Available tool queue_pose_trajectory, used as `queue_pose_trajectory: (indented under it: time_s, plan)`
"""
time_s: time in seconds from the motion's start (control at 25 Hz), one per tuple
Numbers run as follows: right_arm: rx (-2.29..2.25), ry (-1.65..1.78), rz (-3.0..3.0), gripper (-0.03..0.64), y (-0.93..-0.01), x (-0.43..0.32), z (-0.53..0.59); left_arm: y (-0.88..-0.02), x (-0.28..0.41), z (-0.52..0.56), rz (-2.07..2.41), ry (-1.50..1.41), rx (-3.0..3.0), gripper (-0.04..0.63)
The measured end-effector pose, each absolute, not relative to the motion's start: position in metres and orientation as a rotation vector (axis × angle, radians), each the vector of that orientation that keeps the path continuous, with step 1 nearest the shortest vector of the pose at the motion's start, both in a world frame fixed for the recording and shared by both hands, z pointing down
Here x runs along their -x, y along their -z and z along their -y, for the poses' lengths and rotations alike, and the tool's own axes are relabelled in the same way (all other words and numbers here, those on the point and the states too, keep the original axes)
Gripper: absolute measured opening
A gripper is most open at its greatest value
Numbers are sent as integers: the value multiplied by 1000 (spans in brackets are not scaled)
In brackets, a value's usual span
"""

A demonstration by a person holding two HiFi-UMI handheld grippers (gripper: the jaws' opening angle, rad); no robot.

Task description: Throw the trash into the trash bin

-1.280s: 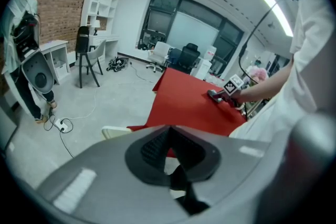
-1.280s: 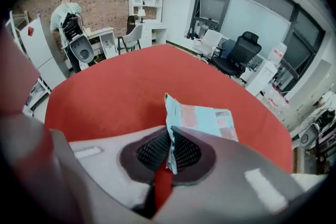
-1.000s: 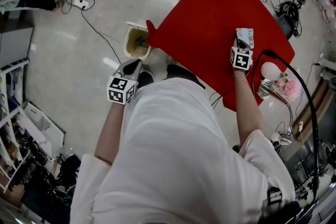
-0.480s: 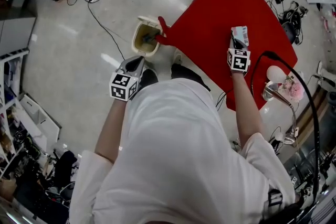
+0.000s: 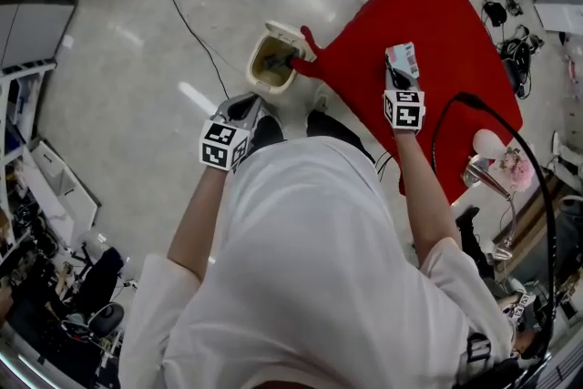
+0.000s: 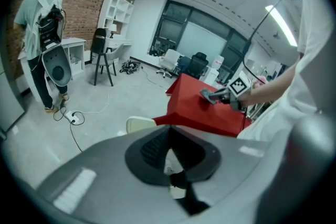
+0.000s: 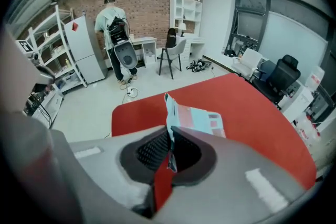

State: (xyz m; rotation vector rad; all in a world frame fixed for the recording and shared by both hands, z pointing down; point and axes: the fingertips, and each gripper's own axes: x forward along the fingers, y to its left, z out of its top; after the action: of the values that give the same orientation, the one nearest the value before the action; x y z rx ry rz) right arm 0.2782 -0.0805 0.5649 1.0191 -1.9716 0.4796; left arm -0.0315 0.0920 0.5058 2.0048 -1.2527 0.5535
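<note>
Overhead, the right claw (image 5: 392, 79) is pinched tight on a flat, crinkly packet (image 5: 404, 59). The packet is pale blue and white with reddish printed blocks, and it is gripped by its lower edge so that the thin sheet stands up over the red counter (image 5: 446, 32). That counter has a smooth, matte red top with rounded corners. The left claw (image 5: 244, 107) is pressed together with nothing seen between its dark ribbed pads, and it hangs over the glossy pale floor (image 5: 137, 105). Between the two claws, the trash bin (image 5: 271, 61) stands on the floor just beside the counter's near corner. It is a small cream plastic tub, rounded-rectangular, with its mouth open and something dark inside. The packet is well apart from the bin. The person wears a loose white shirt (image 5: 310, 269).
</note>
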Motion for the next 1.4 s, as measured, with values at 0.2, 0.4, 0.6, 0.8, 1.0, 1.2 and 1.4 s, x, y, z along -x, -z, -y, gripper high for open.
queue_pose_trajectory:
  time_s: [0.2, 0.4, 0.6, 0.8, 1.0, 1.2, 1.4]
  plan:
    - [-890, -461, 2080, 2, -561, -211, 64, -509, 52, -103, 1264, -541, -1984, 5]
    - [-761, -452, 2152, 2, -561, -158, 40, -512, 69, -118, 1280, -529, -1967, 5]
    - [-644, -453, 2201, 2, -564, -109, 14, -516, 87, -130, 1289, -522, -1950, 5]
    - [-508, -473, 2256, 2, -564, -59, -14, -520, 106, -140, 1287, -525, -1933, 5]
    - [-362, -473, 2305, 2, -568, -14, -41, -526, 124, -148, 1286, -528, -1919, 5]
    - [-297, -471, 2315, 2, -572, 13, -53, -529, 139, -153, 1283, -530, -1910, 5]
    - [-296, -494, 2310, 2, -581, 20, -55, -538, 144, -155, 1281, -519, -1901, 5]
